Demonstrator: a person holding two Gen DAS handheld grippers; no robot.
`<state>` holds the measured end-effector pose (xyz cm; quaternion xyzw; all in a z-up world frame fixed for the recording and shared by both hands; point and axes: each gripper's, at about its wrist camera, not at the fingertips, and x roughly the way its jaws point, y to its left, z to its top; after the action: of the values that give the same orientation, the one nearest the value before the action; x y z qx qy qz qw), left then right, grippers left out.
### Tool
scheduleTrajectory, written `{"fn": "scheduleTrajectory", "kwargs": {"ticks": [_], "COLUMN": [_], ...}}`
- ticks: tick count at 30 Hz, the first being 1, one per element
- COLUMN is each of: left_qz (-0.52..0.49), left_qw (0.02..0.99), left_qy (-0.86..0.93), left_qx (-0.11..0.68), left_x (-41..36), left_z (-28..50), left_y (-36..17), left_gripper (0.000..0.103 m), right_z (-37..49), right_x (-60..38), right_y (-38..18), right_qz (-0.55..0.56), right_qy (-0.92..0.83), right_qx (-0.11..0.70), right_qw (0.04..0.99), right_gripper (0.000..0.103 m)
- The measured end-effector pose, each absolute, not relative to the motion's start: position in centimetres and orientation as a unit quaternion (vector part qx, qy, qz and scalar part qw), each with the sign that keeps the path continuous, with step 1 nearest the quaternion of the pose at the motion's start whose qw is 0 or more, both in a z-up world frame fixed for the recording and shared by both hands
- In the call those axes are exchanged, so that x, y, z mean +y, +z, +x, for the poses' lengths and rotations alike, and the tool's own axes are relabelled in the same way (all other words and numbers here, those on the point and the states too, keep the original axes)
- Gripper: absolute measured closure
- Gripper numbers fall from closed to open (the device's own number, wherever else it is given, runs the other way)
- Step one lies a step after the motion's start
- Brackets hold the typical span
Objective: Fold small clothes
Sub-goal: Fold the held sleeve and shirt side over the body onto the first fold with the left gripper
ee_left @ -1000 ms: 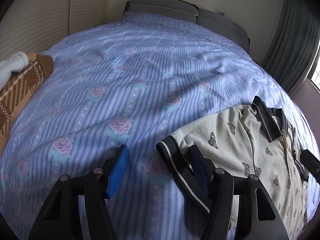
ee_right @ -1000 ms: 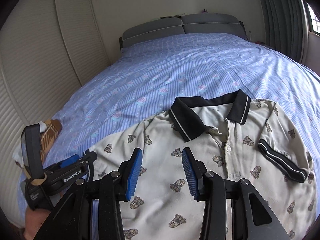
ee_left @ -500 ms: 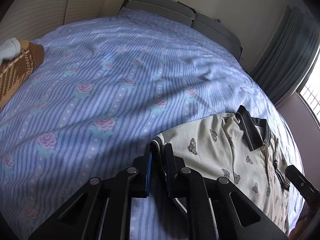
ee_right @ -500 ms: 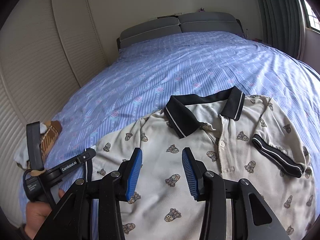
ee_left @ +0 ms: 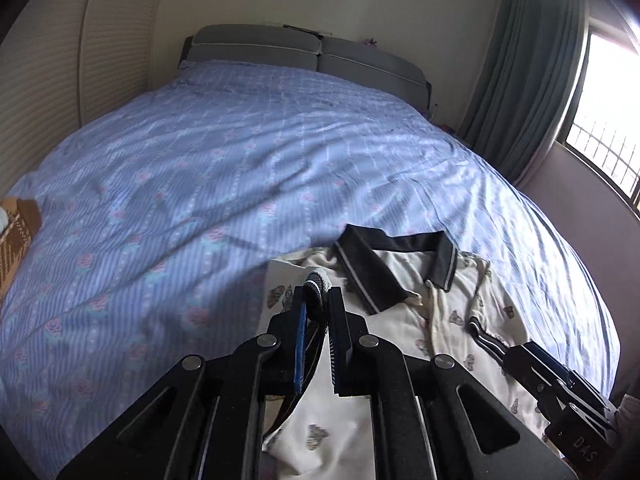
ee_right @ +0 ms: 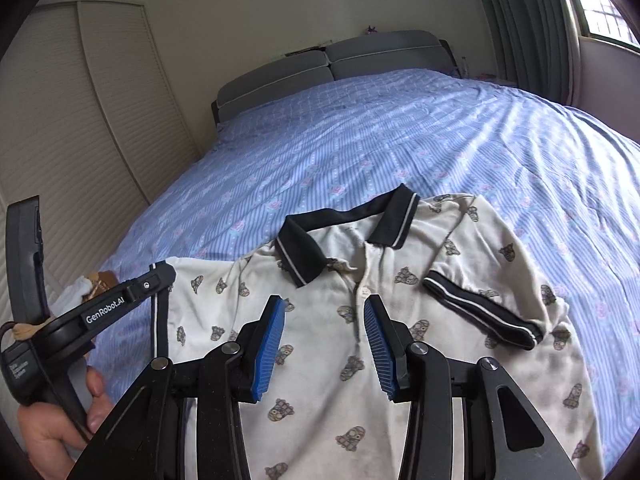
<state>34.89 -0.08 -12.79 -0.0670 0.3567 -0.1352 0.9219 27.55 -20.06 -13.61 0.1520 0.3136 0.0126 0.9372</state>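
A cream polo shirt (ee_right: 400, 320) with small bear prints and a black collar (ee_right: 344, 232) lies on the blue bedspread; it also shows in the left wrist view (ee_left: 436, 320). My left gripper (ee_left: 318, 292) is shut on the shirt's black-trimmed left sleeve cuff (ee_left: 316, 280) and holds it lifted, pulled out sideways. In the right wrist view the left gripper (ee_right: 160, 280) sits at that sleeve's edge. My right gripper (ee_right: 324, 312) is open and empty, hovering over the shirt's chest. The other sleeve (ee_right: 480, 312) lies folded onto the shirt front.
The blue striped floral bedspread (ee_left: 240, 168) covers the whole bed, with a grey headboard (ee_left: 312, 52) at the far end. A brown patterned garment (ee_left: 16, 232) lies at the left edge. Curtains (ee_left: 528, 80) and a window are at the right; slatted wardrobe doors (ee_right: 80, 128) at the left.
My left gripper closed on the sleeve cuff, then lifted it and swung to face the shirt and headboard. My right gripper stayed open, edging slightly forward over the chest.
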Motion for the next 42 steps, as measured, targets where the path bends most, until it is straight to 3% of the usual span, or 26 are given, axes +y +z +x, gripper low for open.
{"fn": "scheduleTrajectory", "kwargs": {"ticks": [7, 13, 15, 17, 19, 24, 37, 42], "left_qz": [-0.031, -0.022, -0.018, -0.018, -0.025, -0.046, -0.028, -0.02], "left_qw": [0.916, 0.911, 0.909, 0.91, 0.914, 0.918, 0.912, 0.913], "left_qy": [-0.151, -0.149, -0.153, -0.153, -0.15, -0.142, -0.166, -0.162], "left_qx": [0.371, 0.385, 0.387, 0.384, 0.376, 0.367, 0.374, 0.374], "left_x": [-6.0, -6.7, -6.7, -6.3, -5.2, -1.7, 0.5, 1.2], "left_z": [35.6, 36.1, 35.8, 35.1, 34.1, 31.1, 27.2, 26.0], "left_y": [-15.3, -18.0, -18.1, -17.5, -16.6, -15.1, -17.7, -18.2], "left_gripper": [0.092, 0.091, 0.085, 0.069, 0.06, 0.059, 0.058, 0.058], "right_z": [26.9, 27.0, 27.1, 27.2, 27.1, 27.0, 27.7, 28.9], "right_x": [-24.3, -25.4, -25.3, -25.1, -24.8, -23.4, -18.8, -17.0], "right_y": [-14.4, -15.6, -16.0, -16.3, -16.3, -15.8, -16.0, -17.4], "right_qz": [0.18, 0.192, 0.191, 0.193, 0.192, 0.182, 0.151, 0.158], "right_qy": [-0.011, -0.014, -0.012, -0.009, -0.005, 0.007, 0.119, 0.181], "right_qx": [0.315, 0.324, 0.329, 0.334, 0.336, 0.334, 0.357, 0.394], "right_qw": [0.932, 0.926, 0.925, 0.922, 0.922, 0.925, 0.914, 0.887], "right_gripper": [0.06, 0.06, 0.06, 0.06, 0.06, 0.06, 0.061, 0.068]}}
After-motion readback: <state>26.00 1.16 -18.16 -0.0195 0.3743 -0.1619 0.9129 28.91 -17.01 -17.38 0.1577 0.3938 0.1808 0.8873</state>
